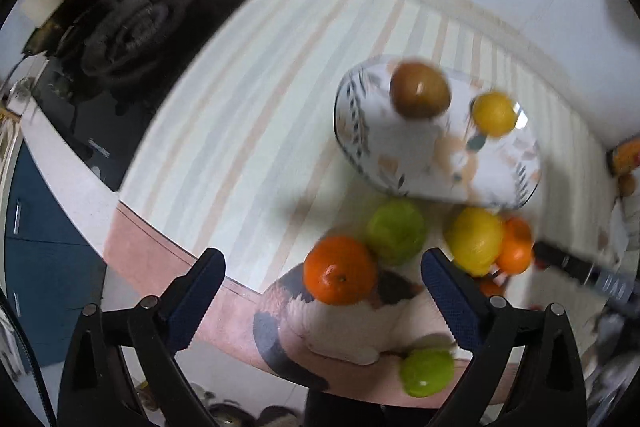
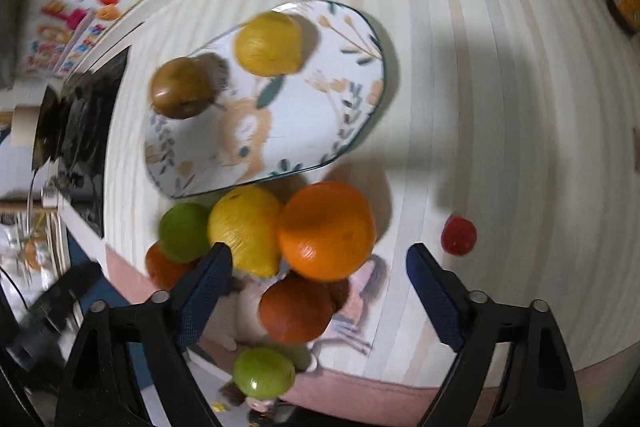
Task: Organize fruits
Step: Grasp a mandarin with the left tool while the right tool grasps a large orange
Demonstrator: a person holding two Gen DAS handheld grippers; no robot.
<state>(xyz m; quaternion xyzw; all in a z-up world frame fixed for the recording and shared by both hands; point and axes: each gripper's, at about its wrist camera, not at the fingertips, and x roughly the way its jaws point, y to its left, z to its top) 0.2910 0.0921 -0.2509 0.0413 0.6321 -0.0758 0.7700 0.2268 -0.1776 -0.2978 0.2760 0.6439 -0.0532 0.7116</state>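
Note:
A floral oval plate (image 1: 400, 155) (image 2: 320, 115) on the striped mat holds a brown fruit (image 1: 420, 90) (image 2: 182, 87) and a yellow fruit (image 1: 494, 114) (image 2: 268, 43). In front of it is a pile: a lemon (image 2: 246, 227), a green apple (image 2: 184, 231), a big orange (image 2: 326, 231), a darker orange (image 2: 296, 307) and another green apple (image 2: 264, 371). My left gripper (image 1: 322, 259) hangs open above an orange (image 1: 340, 269) without touching it. My right gripper (image 2: 318, 253) is open over the big orange. The pictures are blurred.
A small red fruit (image 2: 459, 235) lies alone right of the pile. A gas stove (image 1: 128, 27) is at the left. The pink counter edge (image 1: 160, 259) runs close below the pile. A white cloth item with dark patches (image 1: 344, 327) lies under the fruit.

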